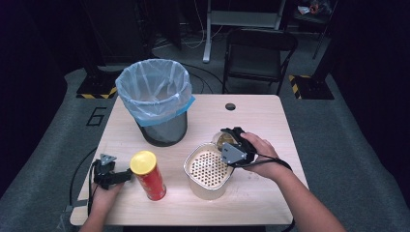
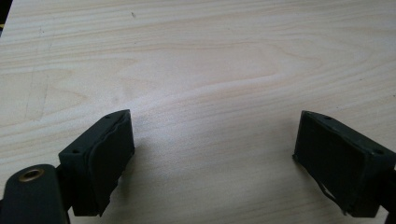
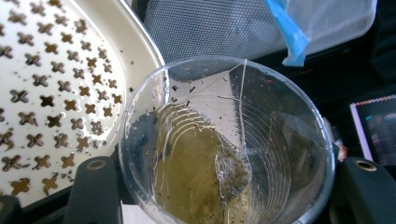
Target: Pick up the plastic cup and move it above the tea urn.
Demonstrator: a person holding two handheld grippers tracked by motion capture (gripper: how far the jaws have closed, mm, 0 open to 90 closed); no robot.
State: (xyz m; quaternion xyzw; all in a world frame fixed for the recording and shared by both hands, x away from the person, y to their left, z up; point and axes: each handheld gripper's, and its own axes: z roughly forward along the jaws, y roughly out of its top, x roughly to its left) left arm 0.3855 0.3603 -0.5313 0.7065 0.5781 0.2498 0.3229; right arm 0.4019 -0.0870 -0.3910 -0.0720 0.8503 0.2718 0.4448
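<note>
My right gripper (image 1: 228,139) is shut on a clear plastic cup (image 1: 222,140) at the far rim of a cream container with a perforated strainer top (image 1: 208,169). In the right gripper view the cup (image 3: 224,140) sits between the black jaws of my right gripper (image 3: 229,196). It holds yellowish liquid, a tea bag with a string (image 3: 231,170) and dark specks. The strainer top (image 3: 46,93) lies just left of it. My left gripper (image 1: 121,176) rests open on the table beside a red chip can with a yellow lid (image 1: 147,174). Bare wood lies between the jaws of the left gripper (image 2: 212,154).
A black mesh waste bin lined with a pale blue bag (image 1: 157,104) stands at the table's back left, and its mesh wall (image 3: 210,28) is right behind the cup. The wooden table (image 1: 256,121) has a cable hole (image 1: 230,106). A folding chair (image 1: 258,53) stands beyond it.
</note>
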